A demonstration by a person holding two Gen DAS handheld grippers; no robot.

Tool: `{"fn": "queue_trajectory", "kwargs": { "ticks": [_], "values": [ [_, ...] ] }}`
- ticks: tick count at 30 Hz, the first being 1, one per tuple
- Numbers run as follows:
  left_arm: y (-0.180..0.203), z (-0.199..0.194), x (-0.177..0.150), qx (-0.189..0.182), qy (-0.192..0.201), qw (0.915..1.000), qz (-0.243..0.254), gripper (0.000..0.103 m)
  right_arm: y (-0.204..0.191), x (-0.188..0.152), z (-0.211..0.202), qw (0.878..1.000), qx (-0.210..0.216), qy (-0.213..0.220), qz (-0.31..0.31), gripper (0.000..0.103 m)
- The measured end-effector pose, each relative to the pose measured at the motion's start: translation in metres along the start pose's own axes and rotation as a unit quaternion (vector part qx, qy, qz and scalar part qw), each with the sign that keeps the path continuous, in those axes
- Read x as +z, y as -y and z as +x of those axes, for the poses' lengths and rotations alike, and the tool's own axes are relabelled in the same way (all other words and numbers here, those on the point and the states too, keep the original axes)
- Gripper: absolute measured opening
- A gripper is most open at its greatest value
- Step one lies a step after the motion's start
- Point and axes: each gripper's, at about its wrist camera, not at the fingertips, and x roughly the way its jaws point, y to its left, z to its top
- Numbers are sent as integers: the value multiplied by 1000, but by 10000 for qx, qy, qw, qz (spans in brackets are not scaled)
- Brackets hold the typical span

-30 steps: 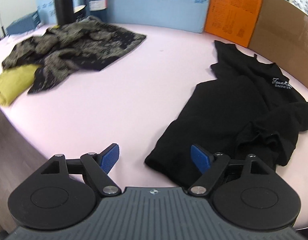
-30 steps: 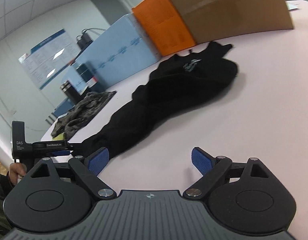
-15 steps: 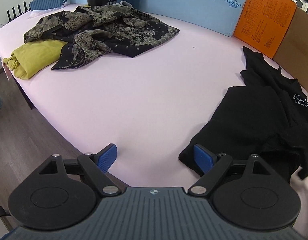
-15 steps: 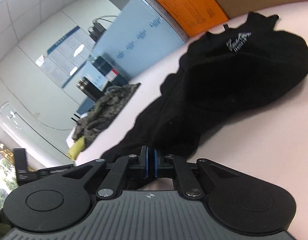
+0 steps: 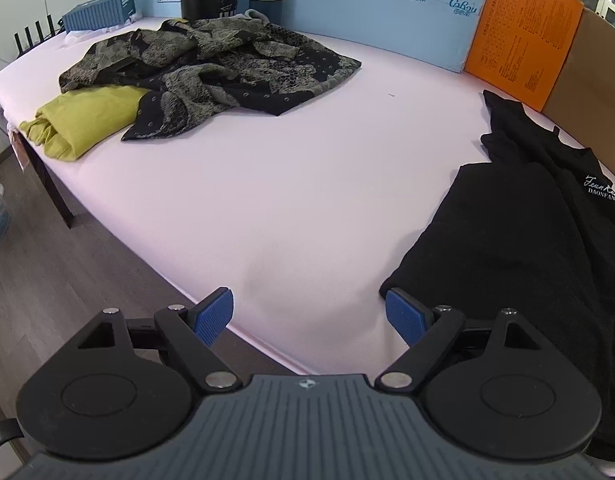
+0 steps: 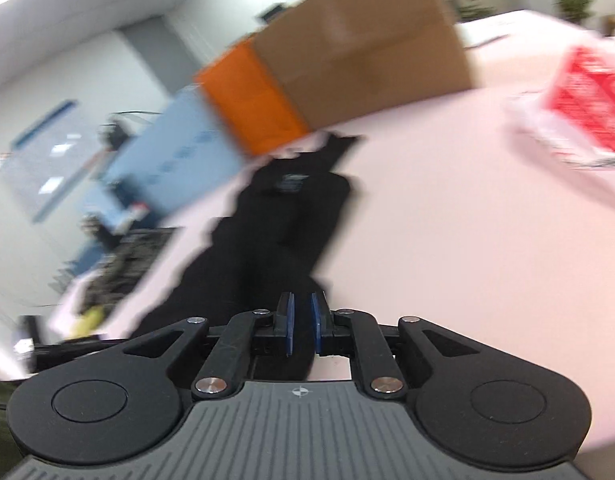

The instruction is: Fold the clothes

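Black garment (image 5: 527, 248) reads "DAONFAN"; blue board (image 5: 387, 8) "CoRou".

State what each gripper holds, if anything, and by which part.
The right gripper pinches the black garment at its near edge. The left gripper is open, holding nothing.

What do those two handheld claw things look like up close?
Both look alike: the left claw and right claw have black linkage arms with silver pivot pins, round black discs either side, blue ribbed pads, and a grey ridged body with a small crosshair mark.
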Motion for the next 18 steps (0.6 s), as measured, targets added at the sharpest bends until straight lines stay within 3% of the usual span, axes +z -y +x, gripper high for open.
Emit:
{"fn": "queue_trajectory", "kwargs": {
  "ticks": [2, 5, 9, 11, 14, 17, 18],
  "values": [
    [-3, 0, -2, -62, 31, 10000, -53, 82, 16, -8, -9, 9993, -232, 84, 266, 18],
    [-4, 1, -2, -146, 158, 9997, -69, 82, 26, -25, -7, 9984, -96, 105, 552, 53],
    [0, 8, -1, -290, 293, 9987, -316, 82, 13, -42, 11, 9984, 253, 7, 496, 53],
    [8, 14, 0, -176, 322, 9990, -251, 83, 5, -45, 22, 9978, 395, -60, 522, 53],
    [22, 16, 0, -39, 448, 9989, 121, 84, -4, -44, 32, 9971, 538, -150, 512, 53],
    [35, 20, -4, 82, 551, 9964, 639, 84, -10, -43, 36, 9969, 627, -188, 442, 63],
    [38, 20, -6, 86, 628, 9949, 786, 77, -10, -44, 38, 9965, 666, -222, 449, 65]
  ]
}}
